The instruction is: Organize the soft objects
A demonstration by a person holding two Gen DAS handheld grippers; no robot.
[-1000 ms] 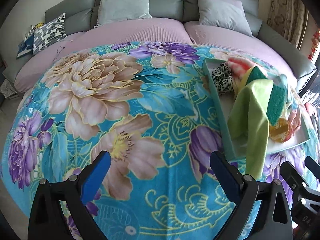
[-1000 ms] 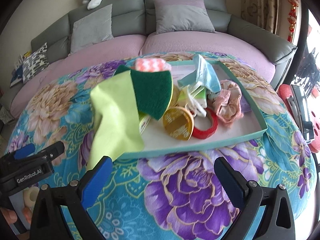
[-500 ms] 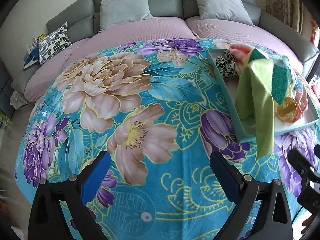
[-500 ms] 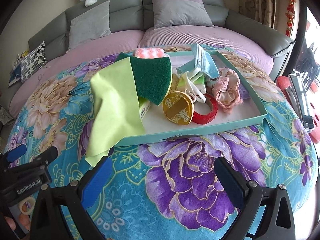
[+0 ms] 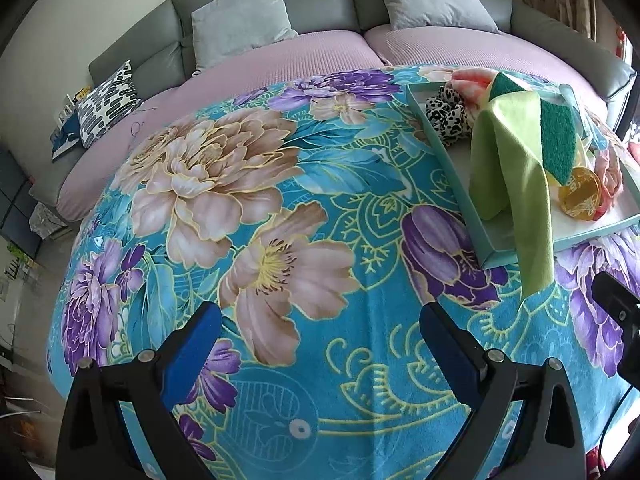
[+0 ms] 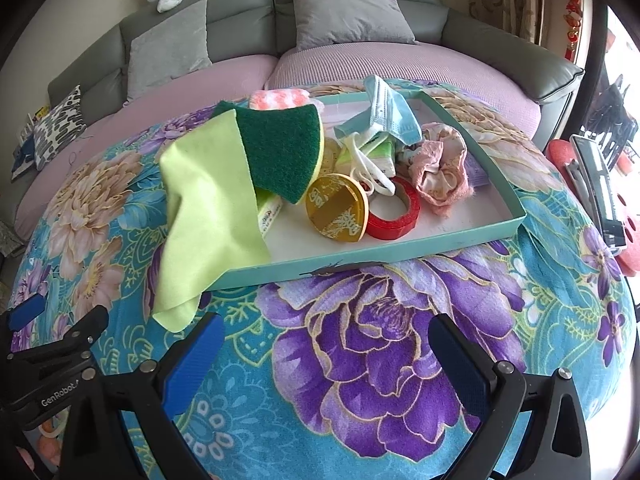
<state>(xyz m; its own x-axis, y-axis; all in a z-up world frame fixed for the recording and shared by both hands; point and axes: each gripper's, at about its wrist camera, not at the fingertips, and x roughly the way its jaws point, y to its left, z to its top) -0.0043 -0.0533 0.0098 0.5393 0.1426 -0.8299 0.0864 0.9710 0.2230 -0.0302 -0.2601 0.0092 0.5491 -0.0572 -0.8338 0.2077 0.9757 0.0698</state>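
Right wrist: fuzzy green cloth (image 6: 208, 200) overhangs rectangular tray (image 6: 400, 250).

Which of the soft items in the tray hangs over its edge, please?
The lime-green cloth: it alone drapes over the tray rim onto the blanket.

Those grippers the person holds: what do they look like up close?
Each is a black plastic frame with two spread fingers faced with blue pads. The left gripper and right gripper look alike, with silver screws at the finger joints. In the right view, the left one's side bears white lettering reading "GenRobot.A". No sleeves or cables show clearly.
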